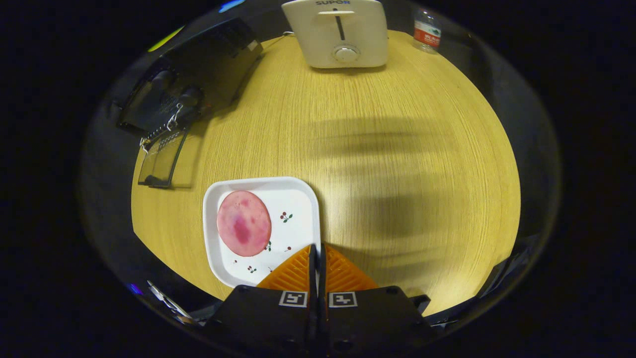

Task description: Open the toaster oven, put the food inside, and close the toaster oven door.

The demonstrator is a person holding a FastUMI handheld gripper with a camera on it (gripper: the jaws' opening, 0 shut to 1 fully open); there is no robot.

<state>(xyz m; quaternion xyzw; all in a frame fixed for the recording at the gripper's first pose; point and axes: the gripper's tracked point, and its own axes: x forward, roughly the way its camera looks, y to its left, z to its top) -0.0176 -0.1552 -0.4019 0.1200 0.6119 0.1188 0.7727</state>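
- Jaws of the gripper (316, 248): pressed together, nothing between them, held above the near right corner of the white plate (298, 199).
- Food: a round pink slice (244, 223) lies flat on the left half of the plate, just ahead of and left of the orange fingers (290, 273).
- Toaster oven (198, 74): dark box at the far left of the table (397, 149), well apart from the plate. Its glass door (161, 164) looks already dropped open toward the table, though glare and the dark body make this uncertain.
- A white toaster (343, 32) and a bottle (427, 31) stand at the far edge; neither belongs to the job.
- Step in hand, as judged: picking up the slice.
- To do it well: spread the jaws first, shift left over the slice, come in low at its edge.
- The slice is thin and flat, so one finger likely needs to slip under the rim; a top-down pinch may only skid it across the glaze.
- Keep grip light; soft meat tears.
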